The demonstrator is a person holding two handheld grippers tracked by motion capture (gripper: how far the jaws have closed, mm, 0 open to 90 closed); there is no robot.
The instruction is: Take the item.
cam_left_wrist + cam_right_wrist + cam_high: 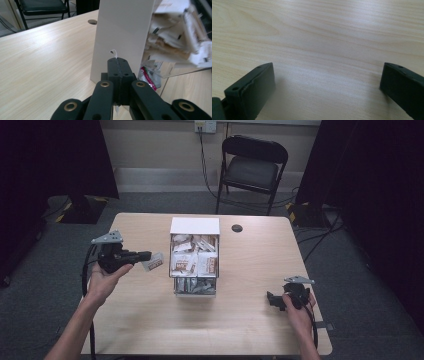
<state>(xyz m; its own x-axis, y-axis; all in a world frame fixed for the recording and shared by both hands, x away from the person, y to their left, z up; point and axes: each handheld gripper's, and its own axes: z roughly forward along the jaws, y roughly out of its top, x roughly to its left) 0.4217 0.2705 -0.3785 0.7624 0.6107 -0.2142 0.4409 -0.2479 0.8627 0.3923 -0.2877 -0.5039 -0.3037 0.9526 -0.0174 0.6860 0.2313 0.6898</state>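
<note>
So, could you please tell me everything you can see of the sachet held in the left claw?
The sachet is a small flat white packet with brown print, paper-like. It is pinched at one end by the shut left claw and sticks out level above the table, toward the box of similar packets without touching it. In the left gripper view a white sliver pokes past the jaw tips.

The left tool point(145, 255) is matt black, topped by a grey three-cornered plate point(108, 238), and a black cable point(86, 270) trails from its body. In the left gripper view its two black jaws are blocky, dotted with small screw holes, and the linkage arms behind them carry brass-coloured bushings point(105, 84). The right tool point(272, 300) is built alike, with its own grey plate point(299, 280); its jaws are thick, black, square-edged. Both forearms are bare, without sleeves.
</note>
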